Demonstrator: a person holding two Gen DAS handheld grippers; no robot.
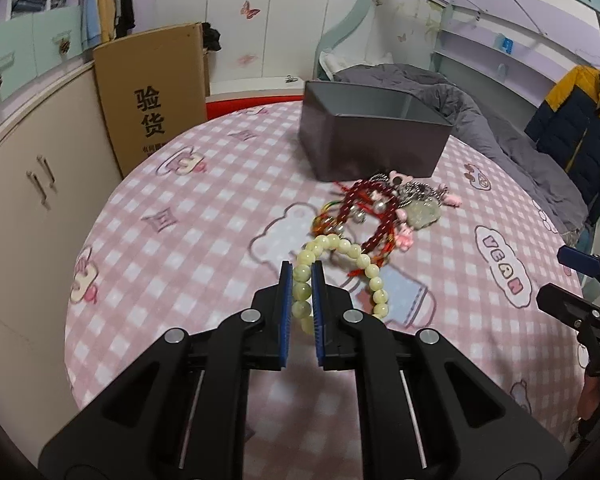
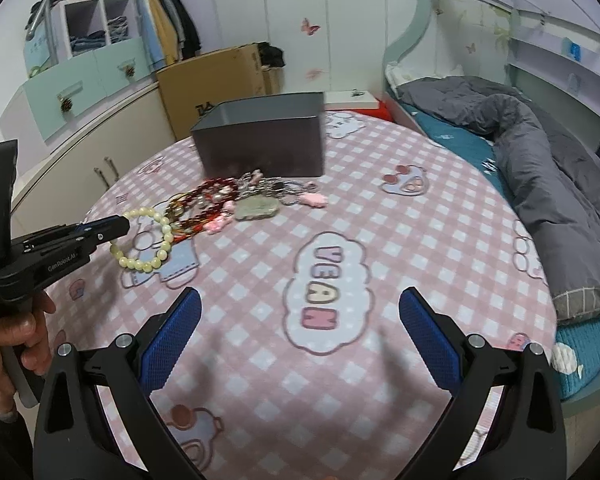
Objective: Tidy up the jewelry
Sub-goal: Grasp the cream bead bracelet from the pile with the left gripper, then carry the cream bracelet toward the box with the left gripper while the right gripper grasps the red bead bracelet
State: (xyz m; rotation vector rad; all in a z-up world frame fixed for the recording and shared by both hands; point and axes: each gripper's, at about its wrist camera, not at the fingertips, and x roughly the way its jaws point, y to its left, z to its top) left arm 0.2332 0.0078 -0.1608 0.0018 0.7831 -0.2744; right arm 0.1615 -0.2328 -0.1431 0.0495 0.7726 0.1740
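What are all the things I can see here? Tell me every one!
bead bracelet: one, pale yellow, pinched in the left gripper
jewelry pile: one heap, red, silver, pink, just in front of the box
box: one, dark grey, open, far side of the table
tablecloth: one, pink checked
cardboard box: one, brown, behind the table
quilt: one, grey, on the bed
left gripper: black, blue pads, shut on the bracelet
right gripper: black, blue pads, open, empty

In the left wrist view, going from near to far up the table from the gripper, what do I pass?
Left gripper, jaws shut on the pale bead bracelet → red bead bracelet → grey box.
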